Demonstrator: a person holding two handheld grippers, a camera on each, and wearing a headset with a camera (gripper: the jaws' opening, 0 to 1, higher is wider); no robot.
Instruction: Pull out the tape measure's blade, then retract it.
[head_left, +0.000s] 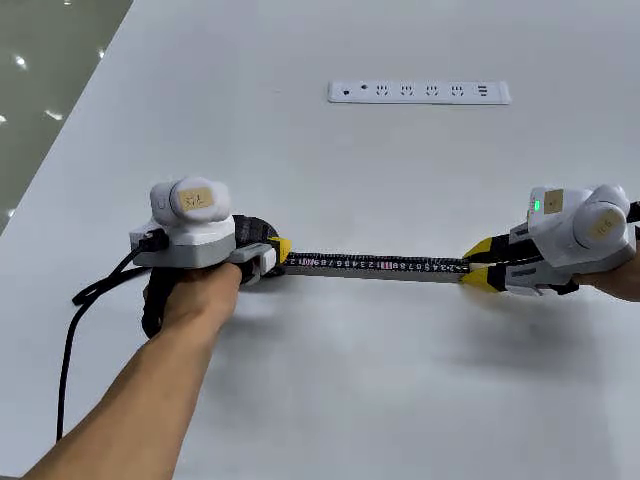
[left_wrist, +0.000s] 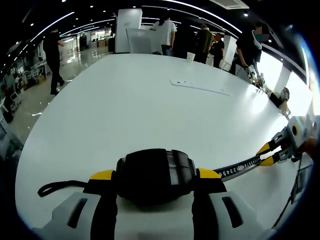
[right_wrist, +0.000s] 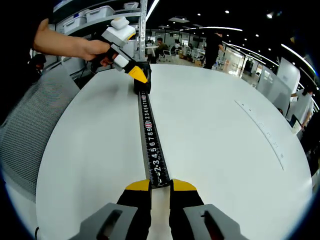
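My left gripper (left_wrist: 156, 174) is shut on the black tape measure case (left_wrist: 155, 174), which rests on the white table (head_left: 330, 200) at the left (head_left: 258, 240). The dark blade (head_left: 375, 264) with white numbers runs out of the case to the right, straight and low over the table. My right gripper (head_left: 476, 265) is shut on the blade's end; in the right gripper view the blade (right_wrist: 151, 145) leads from the yellow-tipped jaws (right_wrist: 160, 186) away to the case (right_wrist: 143, 82) held by the left gripper (right_wrist: 135, 72).
A white power strip (head_left: 419, 92) lies flat near the table's far side, well beyond the blade. A black cable (head_left: 85, 310) trails from the left gripper toward the near edge. Several people stand beyond the table's far end (left_wrist: 165, 30).
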